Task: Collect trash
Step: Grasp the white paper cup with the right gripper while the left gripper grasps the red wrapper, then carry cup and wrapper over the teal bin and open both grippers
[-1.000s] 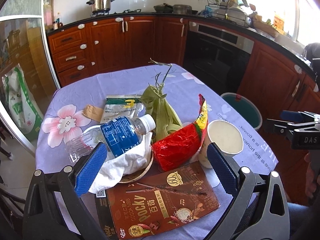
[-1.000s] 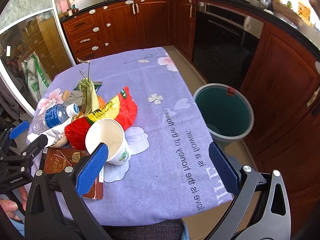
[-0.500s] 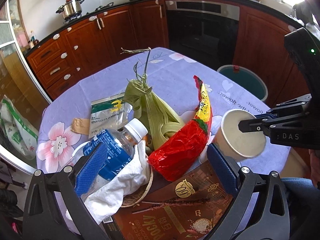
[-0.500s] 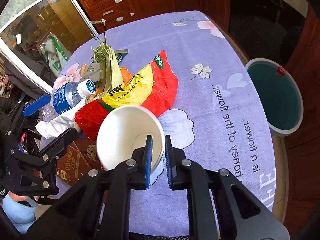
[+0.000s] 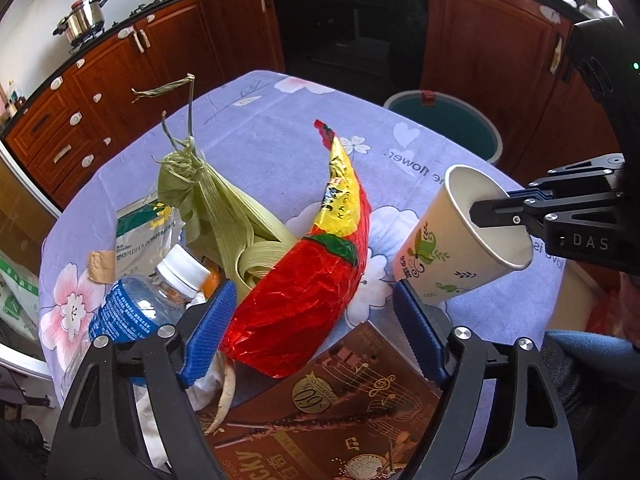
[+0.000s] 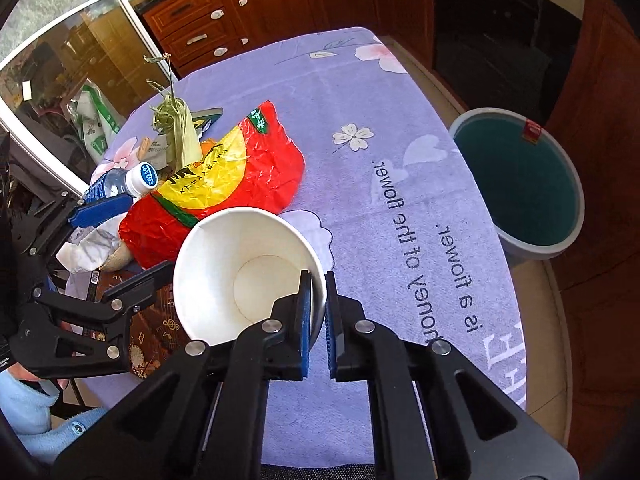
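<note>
Pinching the paper cup by its rim in our right gripper beside the snack bag, our left gripper closing around that bag, we see the bin beyond still empty.

Right hand-held gripper pinched shut, angled downward — left hand-held gripper wide, its jaws closing.

Home kitchen. Red-brown wooden cabinets, built-in oven, steel pot on gas hob. Table under lilac floral tablecloth; teal waste bin alongside.
</note>
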Demonstrator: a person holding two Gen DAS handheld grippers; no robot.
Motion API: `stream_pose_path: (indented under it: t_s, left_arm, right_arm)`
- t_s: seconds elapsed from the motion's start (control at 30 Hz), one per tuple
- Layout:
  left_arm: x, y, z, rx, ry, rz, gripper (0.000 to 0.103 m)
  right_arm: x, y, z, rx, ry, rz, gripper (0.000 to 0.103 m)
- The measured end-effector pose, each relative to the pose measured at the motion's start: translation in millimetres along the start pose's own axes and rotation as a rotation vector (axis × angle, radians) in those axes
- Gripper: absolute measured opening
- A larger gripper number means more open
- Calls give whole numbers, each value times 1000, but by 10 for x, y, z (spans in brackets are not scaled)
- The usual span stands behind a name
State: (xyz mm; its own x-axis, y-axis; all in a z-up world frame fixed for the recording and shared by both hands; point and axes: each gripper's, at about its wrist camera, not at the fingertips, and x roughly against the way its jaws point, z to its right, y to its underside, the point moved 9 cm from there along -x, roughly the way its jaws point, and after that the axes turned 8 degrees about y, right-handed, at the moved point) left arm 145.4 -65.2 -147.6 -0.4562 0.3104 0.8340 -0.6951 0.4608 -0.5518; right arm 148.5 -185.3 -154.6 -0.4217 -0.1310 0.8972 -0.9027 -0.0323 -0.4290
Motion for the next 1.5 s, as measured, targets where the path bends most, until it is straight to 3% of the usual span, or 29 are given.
stream_pose_path:
  t_s: [0.23,0.47,0.5,0.53,0.63,0.87,1.1,1.2,1.3,1.37,1.4,1.5]
  left_arm:
    - [37,30,358,-10,141,-23,59]
    - [-174,163,441,-49,79,-104,56]
    - [-187,156,451,-48,74,-105,47]
    - [-182,148,456,-44,72,-106,17]
    - [-106,67,466,-34,58,-86,5]
    - [124,-276,505,31,86,-18,3]
    - [210,-531,635,1,110,19,3]
    - [122,-471,597,18,115,-7,4]
    - [67,-392,542,43,121,-21,4]
    - [45,-351,495,57,125,-27,4]
    - [52,-302,488,60,127,-28,4]
    - [30,-263,460,71,137,-37,4]
  right_arm:
    - [-6,30,141,-48,1,-5,8]
    - [47,92,275,-67,-2,2,8]
    - [58,95,288,-69,-2,7,8]
    - [69,102,298,-70,-1,14,7]
    - [114,97,319,-81,-5,30,6]
    - [265,4,433,-120,-22,75,4]
    - [269,3,410,-87,-38,63,4]
    - [176,62,320,-81,-79,16,8]
    - [91,104,251,-64,-86,-4,25]
    - [49,119,211,-54,-83,-12,26]
    - [29,123,191,-50,-84,-17,25]
    - [-14,139,122,-25,-79,-25,4]
